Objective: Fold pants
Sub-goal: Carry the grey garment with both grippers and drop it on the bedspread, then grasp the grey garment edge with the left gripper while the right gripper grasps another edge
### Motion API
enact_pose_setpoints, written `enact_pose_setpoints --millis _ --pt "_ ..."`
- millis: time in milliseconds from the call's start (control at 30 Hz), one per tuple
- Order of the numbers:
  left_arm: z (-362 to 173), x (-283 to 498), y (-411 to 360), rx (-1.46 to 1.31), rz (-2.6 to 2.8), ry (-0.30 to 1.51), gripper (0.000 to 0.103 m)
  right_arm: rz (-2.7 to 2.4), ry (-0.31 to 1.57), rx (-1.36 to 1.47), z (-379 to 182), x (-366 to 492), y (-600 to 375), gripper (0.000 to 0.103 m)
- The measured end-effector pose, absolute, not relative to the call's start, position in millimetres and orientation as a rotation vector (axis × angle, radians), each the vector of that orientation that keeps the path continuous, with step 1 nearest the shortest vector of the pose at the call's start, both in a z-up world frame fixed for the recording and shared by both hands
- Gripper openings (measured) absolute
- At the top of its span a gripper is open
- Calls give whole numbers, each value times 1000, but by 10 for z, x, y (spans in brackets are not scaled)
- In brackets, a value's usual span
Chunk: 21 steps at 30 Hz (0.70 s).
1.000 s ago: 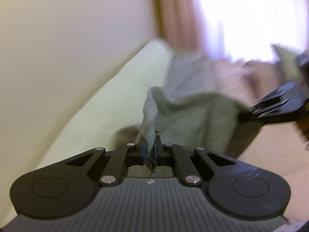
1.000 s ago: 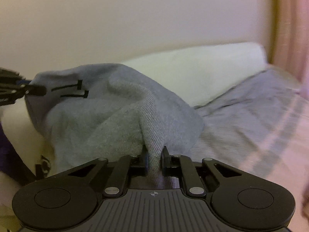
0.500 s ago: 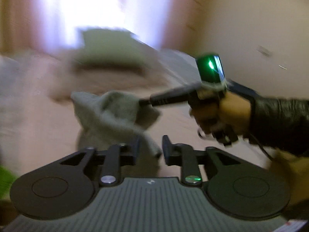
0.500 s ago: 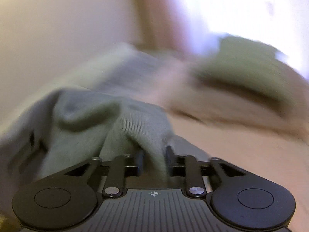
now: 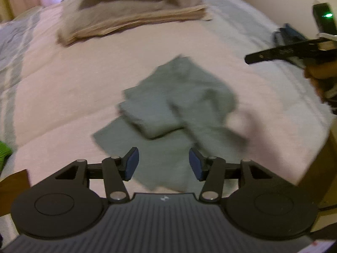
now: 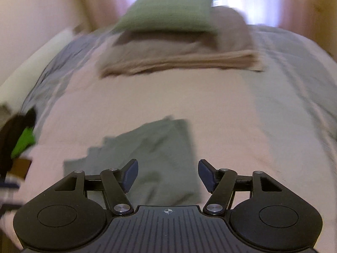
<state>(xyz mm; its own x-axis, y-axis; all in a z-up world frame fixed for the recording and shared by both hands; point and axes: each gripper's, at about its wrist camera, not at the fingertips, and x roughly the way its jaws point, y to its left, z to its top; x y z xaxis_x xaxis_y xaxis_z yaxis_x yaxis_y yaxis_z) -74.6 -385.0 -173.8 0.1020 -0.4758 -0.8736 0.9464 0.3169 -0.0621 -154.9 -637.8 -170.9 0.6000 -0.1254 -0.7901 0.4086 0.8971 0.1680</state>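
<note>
The grey pants (image 5: 174, 113) lie in a loosely folded heap on the pink bedspread (image 5: 69, 88), with one folded layer resting across the rest. My left gripper (image 5: 163, 164) is open just above their near edge, nothing between its blue pads. In the right wrist view the grey pants (image 6: 151, 154) lie flat below my right gripper (image 6: 167, 175), which is open and empty too. The right gripper (image 5: 280, 52) also shows at the right edge of the left wrist view, held by a hand and clear of the cloth.
A stack of beige and brown folded cloth (image 6: 181, 59) with a green pillow (image 6: 168, 14) on top sits at the far end of the bed. A green and black item (image 6: 21, 137) lies at the left edge. Grey striped bedding (image 6: 294, 84) covers the right side.
Both grippers let go of the pants and opened. The pants dropped onto the bedspread, and both views swung from the wall toward the bed.
</note>
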Motion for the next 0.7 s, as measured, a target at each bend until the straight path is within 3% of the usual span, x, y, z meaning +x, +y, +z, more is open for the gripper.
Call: enact_pose_setpoints --millis 233,500,533,567,600,633,667,700 --pt "-2417 -50 -3822 659 -1089 949 61 124 1026 -64 -2427 -446 -5505 61" --pt "-3234 505 -4086 668 -1102 1009 61 425 1179 -443 -3296 -227 -5091 60" --pt "-3301 513 -4130 673 -1117 1032 60 404 1170 -401 -3317 -230 -5137 49" --pt "-3342 505 -4161 670 -1131 1045 58 379 1171 -304 -3289 -216 -5231 38" --pt "-3370 493 -4186 664 -1143 1059 49 330 1157 -222 -3239 -201 -5317 33" --pt "-3370 471 -4210 660 -1154 1071 30 268 1131 -135 -3157 -224 -5442 22" --pt "-3352 442 -4236 653 -1160 1081 21 219 1104 -72 -3069 -244 -5547 20" --pt "-3302 396 -4254 654 -1146 1075 4 164 1070 -13 -2965 -285 -5670 19"
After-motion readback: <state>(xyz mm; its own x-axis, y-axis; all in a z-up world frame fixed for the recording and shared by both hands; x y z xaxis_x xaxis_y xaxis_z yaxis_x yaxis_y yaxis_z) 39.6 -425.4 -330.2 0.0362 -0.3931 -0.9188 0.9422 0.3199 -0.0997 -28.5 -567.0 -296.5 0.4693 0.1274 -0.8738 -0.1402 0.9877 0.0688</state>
